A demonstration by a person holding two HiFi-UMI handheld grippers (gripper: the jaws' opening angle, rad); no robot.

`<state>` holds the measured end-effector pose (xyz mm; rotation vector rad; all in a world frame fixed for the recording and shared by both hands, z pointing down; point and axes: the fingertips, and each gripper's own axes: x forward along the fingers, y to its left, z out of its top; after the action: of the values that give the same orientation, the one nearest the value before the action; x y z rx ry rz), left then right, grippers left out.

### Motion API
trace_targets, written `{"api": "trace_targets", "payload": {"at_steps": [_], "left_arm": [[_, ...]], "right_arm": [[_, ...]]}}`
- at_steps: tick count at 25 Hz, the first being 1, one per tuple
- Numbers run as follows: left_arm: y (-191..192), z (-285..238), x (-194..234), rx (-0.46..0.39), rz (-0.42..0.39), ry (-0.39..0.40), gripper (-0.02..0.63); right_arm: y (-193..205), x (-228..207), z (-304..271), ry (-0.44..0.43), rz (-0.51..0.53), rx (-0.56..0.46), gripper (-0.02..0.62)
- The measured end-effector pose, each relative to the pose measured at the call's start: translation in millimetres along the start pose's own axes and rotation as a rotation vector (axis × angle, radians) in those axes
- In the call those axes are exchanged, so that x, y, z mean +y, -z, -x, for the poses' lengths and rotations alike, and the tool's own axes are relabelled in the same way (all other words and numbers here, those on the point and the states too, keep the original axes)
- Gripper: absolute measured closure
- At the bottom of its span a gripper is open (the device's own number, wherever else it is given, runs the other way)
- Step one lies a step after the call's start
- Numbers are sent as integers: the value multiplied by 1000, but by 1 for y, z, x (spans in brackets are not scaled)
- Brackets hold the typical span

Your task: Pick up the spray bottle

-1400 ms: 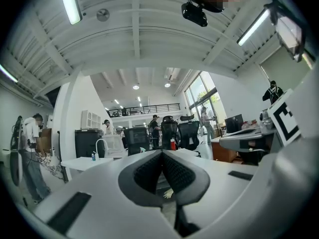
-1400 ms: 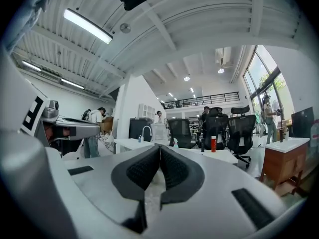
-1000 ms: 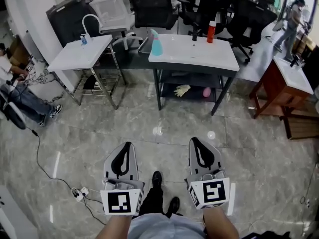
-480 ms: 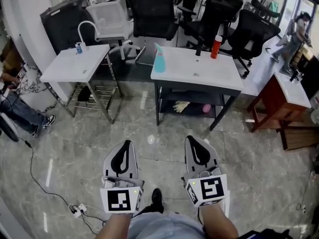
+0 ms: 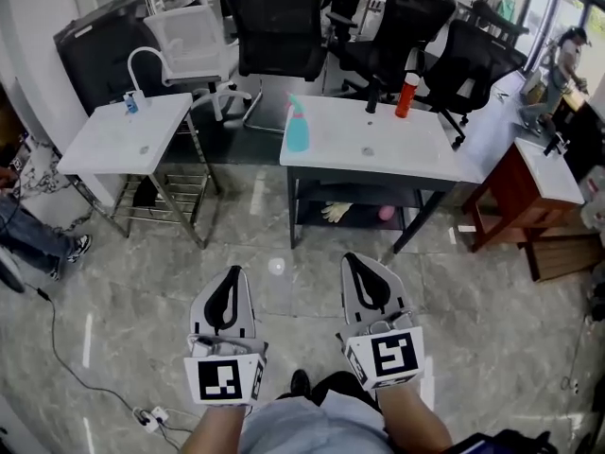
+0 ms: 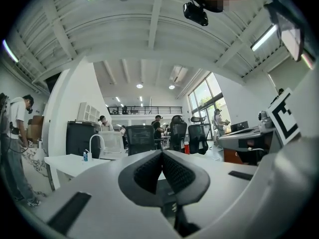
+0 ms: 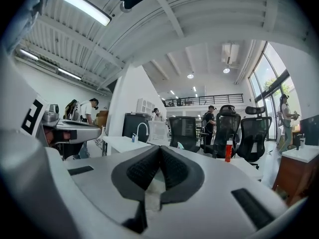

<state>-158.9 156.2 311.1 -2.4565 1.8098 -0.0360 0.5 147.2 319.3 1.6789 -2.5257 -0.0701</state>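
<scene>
Plainly empty, the left tongs (image 5: 233,274) and the right tongs (image 5: 354,259) were pressed shut, well short of the counter (image 5: 406,154), on whose left end the teal spray bottle (image 5: 297,129) stood upright.

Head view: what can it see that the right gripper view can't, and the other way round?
Only the head view shows the marble floor, the power strip lying on it, and the pale glove under the big table. Only the right gripper view shows the ceiling lights and the high balcony railing. Both show the red bottle, the black office chairs, the white side table with its curved tap, and the right tool, its jaws closed on nothing.
</scene>
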Motion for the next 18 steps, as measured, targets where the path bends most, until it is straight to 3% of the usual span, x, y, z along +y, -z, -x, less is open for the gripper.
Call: {"api": "trace_targets", "payload": {"at_steps": [11,18], "left_arm": [[30,-83,-10,66,-12,65,588],[47,-175,-19,101,-22,76,588]], "right_arm": [[24,-53,-56,56,-25,33,580],[42,-117,-121,65,-41,50,580]]}}
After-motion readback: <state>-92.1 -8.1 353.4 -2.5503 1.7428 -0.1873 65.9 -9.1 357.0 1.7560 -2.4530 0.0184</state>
